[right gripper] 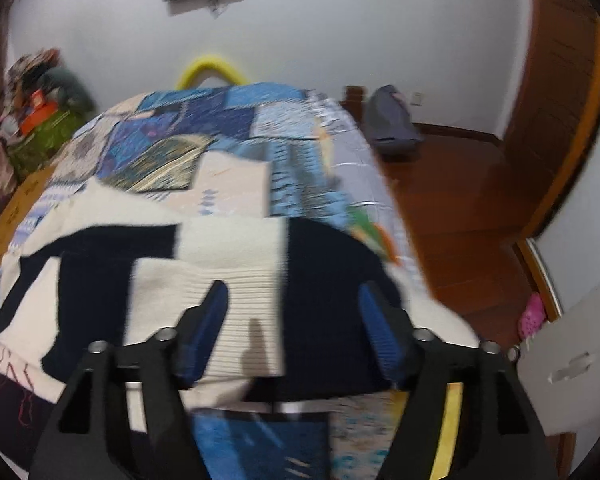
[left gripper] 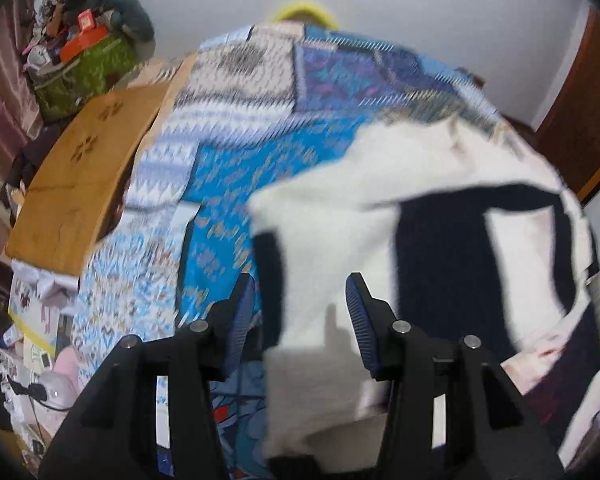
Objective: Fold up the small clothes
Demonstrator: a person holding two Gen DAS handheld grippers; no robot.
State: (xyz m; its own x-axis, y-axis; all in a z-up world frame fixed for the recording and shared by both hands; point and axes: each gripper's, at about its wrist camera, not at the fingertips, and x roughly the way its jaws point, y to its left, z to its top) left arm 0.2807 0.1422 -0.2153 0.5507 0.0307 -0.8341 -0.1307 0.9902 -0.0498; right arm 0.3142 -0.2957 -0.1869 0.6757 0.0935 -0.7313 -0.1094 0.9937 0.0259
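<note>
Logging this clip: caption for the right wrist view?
Open right gripper above a cream-and-navy sweater on a patchwork bedspread.

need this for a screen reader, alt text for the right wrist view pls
The right gripper, jaws open, hangs over a cream and navy sweater spread on a bed with a blue patchwork quilt. A wood floor and white wall lie beyond; the picture is blurred.
</note>
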